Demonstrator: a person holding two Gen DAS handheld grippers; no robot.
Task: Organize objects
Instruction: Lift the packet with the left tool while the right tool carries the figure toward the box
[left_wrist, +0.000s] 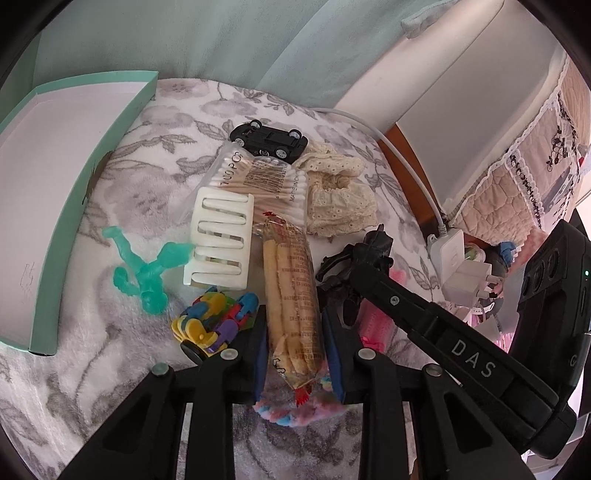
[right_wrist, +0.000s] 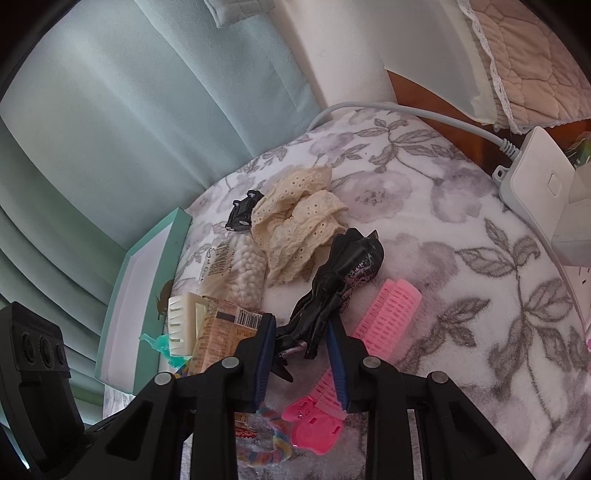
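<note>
The teal box (left_wrist: 92, 173) lies far left of the left tongs (left_wrist: 297, 347), whose spread jaws straddle the biscuit-stick packet (left_wrist: 291, 295). The right tongs (right_wrist: 301, 354), also spread, bracket the black figurine (right_wrist: 332, 284), with the pink roller (right_wrist: 384, 314) just right. Closing could snag the pastel scrunchie (left_wrist: 295, 410) beneath, I judge.
</note>
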